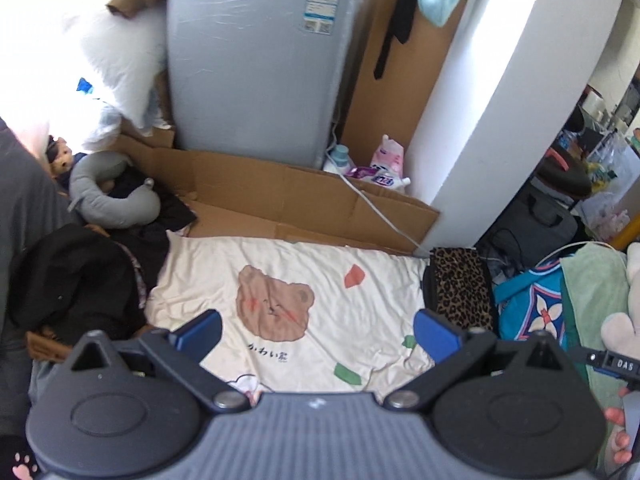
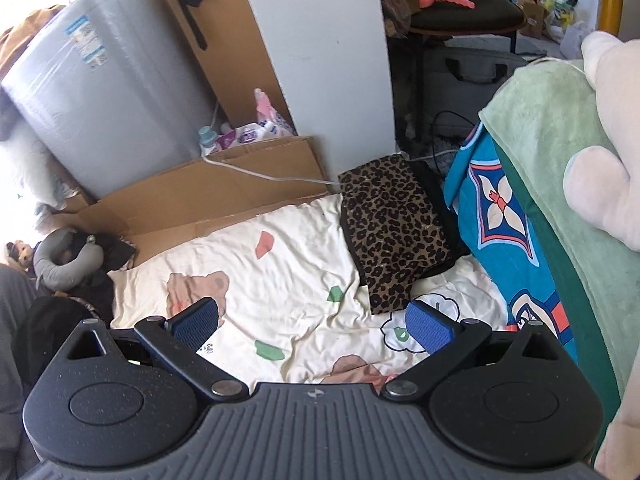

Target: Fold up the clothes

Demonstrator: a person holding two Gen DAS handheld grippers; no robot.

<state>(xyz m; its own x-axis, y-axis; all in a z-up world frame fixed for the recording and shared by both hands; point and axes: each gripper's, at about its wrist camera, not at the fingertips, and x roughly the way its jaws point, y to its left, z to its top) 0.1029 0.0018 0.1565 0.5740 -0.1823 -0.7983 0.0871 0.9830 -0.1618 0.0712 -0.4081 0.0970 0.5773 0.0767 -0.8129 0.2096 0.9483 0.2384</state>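
A folded leopard-print garment (image 1: 462, 286) (image 2: 390, 224) lies on a black folded piece at the right end of a cream bear-print sheet (image 1: 300, 280) (image 2: 280, 264). A heap of dark clothes (image 1: 80, 276) (image 2: 60, 312) sits at the sheet's left end. My left gripper (image 1: 318, 336) hovers over the bear print, open and holding nothing. In the right wrist view my right gripper (image 2: 312, 326) stands open too, just short of the leopard garment's near corner, its right pad (image 2: 430, 330) close beside that corner.
Flattened cardboard (image 1: 280, 196) lies behind the sheet, with a grey appliance (image 1: 256, 60) and a white pillar (image 1: 492, 92) beyond. A grey neck pillow (image 1: 108, 196) rests far left. A blue patterned cloth (image 2: 496, 208) and green blanket (image 2: 560, 160) rise at the right. A white cable (image 1: 376, 208) crosses the cardboard.
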